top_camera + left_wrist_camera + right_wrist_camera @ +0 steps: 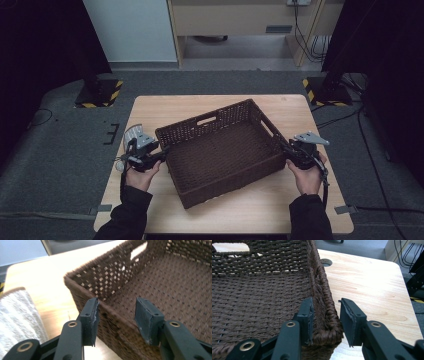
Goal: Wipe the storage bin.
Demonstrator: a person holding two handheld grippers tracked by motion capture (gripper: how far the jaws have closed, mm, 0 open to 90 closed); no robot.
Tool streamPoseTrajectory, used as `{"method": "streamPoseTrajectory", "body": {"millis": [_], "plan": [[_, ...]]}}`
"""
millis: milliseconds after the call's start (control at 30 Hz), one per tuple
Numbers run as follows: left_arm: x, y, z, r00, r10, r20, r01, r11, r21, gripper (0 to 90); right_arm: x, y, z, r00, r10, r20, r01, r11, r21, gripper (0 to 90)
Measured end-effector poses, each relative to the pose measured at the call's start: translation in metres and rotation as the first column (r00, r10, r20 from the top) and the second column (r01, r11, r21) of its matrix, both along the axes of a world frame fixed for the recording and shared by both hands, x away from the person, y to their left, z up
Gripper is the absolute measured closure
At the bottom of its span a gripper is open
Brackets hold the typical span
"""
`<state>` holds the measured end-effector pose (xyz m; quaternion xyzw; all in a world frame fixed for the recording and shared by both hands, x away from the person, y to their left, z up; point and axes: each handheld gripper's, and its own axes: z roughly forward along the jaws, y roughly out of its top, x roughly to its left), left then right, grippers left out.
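- Straddling opposite walls of the wicker basket (220, 152), the left gripper (116, 316) and right gripper (325, 320) are seen half open, pads not clamped.
- Basket is set askew mid-table (250, 210), between both hands, equally near.

Dark brown woven basket (220, 150), empty, upright, angled at table centre
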<state>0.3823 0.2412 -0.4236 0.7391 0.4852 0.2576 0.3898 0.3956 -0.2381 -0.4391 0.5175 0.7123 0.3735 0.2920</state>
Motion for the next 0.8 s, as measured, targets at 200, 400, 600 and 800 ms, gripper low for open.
{"method": "streamPoseTrajectory", "body": {"millis": [200, 400, 600, 800], "plan": [[0.022, 0.021, 0.007, 0.9995, 0.027, 0.017, -0.027, 0.9987, -0.044, 46.2, 0.007, 0.002, -0.003, 1.0000, -0.008, 0.002, 0.008, 0.9993, -0.037, 72.7], [0.039, 0.027, -0.004, 1.0000, -0.005, -0.001, 0.005, 0.9990, -0.044, 44.4, 0.015, 0.002, -0.007, 0.9999, -0.006, -0.010, 0.006, 0.9986, -0.052, 76.2], [0.054, 0.026, -0.007, 0.9998, -0.018, 0.003, 0.018, 0.9978, -0.063, 44.3, 0.020, 0.000, -0.008, 0.9999, -0.002, -0.010, 0.001, 0.9991, -0.043, 77.1], [0.068, 0.018, -0.018, 0.9985, -0.042, -0.034, 0.040, 0.9983, -0.041, 47.9, 0.023, 0.000, -0.008, 1.0000, 0.000, -0.005, -0.001, 0.9989, -0.047, 75.5]]}}
